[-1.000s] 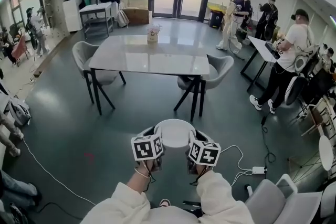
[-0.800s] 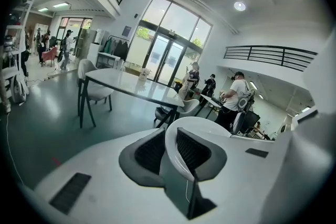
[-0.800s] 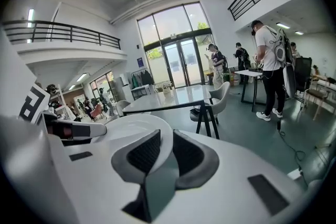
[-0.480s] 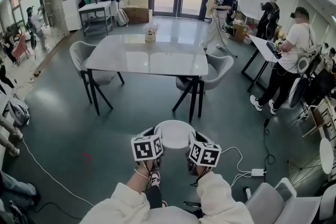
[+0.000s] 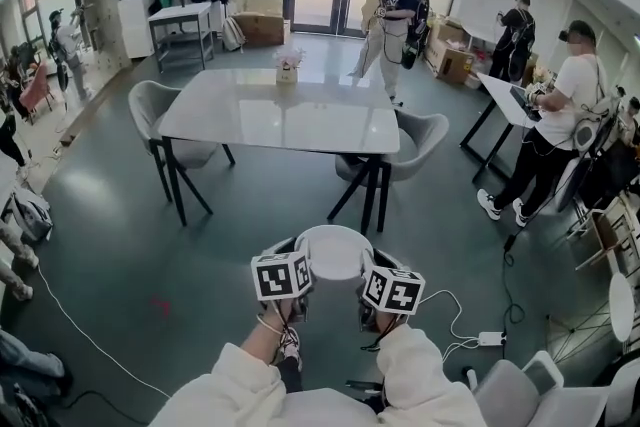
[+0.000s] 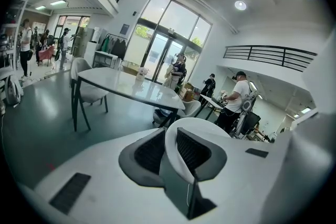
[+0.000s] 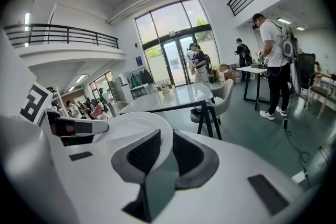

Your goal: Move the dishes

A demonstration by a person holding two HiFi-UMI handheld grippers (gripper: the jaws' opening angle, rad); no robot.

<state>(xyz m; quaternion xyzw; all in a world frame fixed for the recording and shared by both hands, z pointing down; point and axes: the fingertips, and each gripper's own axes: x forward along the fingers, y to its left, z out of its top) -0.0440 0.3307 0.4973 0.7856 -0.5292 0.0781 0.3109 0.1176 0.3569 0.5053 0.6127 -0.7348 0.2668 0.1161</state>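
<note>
Left gripper (image 5: pixel 298 265) and right gripper (image 5: pixel 368 267) are each clamping an opposite rim of the plate (image 5: pixel 334 251), holding it level in mid-air well short of the table (image 5: pixel 270 120); probably mid-carry, the next move calling for a steady, matched set-down there.

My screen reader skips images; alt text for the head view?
Left gripper and right gripper each clamp one rim of a round white plate above the grey floor; ahead stands a glossy white table with grey chairs.
</note>
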